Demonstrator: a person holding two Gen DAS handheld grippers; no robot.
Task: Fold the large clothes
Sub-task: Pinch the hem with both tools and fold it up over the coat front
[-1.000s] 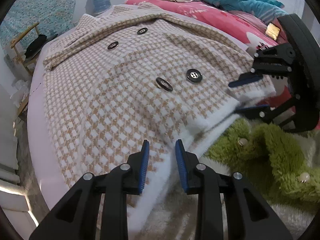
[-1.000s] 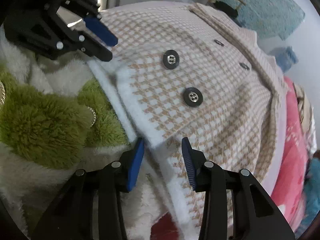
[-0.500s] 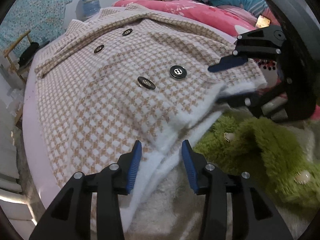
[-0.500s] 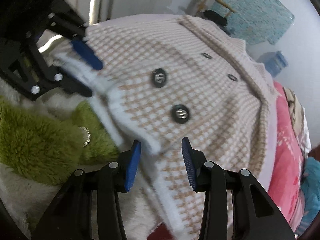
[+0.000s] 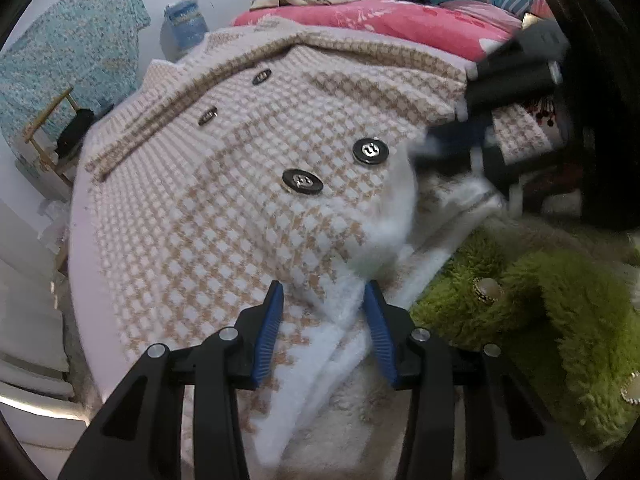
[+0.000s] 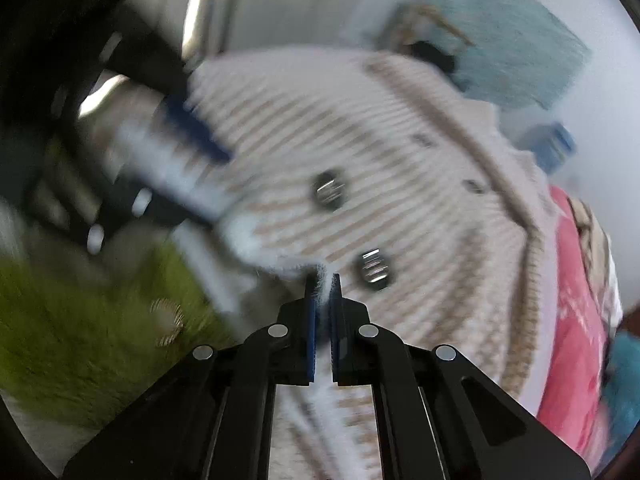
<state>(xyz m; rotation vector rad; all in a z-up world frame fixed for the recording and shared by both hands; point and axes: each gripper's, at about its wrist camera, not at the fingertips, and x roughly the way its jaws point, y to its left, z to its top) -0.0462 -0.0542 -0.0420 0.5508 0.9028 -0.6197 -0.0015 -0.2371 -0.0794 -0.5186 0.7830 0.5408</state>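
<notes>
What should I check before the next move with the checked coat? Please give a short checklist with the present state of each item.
1. Right hand-held gripper shut on the white hem of the checked coat: ok.
2. Left hand-held gripper gripping the hem: not ok; its jaws stand apart, with the hem lying between them.
3. Upper coat lying flat, buttons facing up: ok.
4. Green fluffy garment clear of the hem: not ok; it lies right beside it.
5. Firmness of the right grip: cannot tell; that view is blurred.
</notes>
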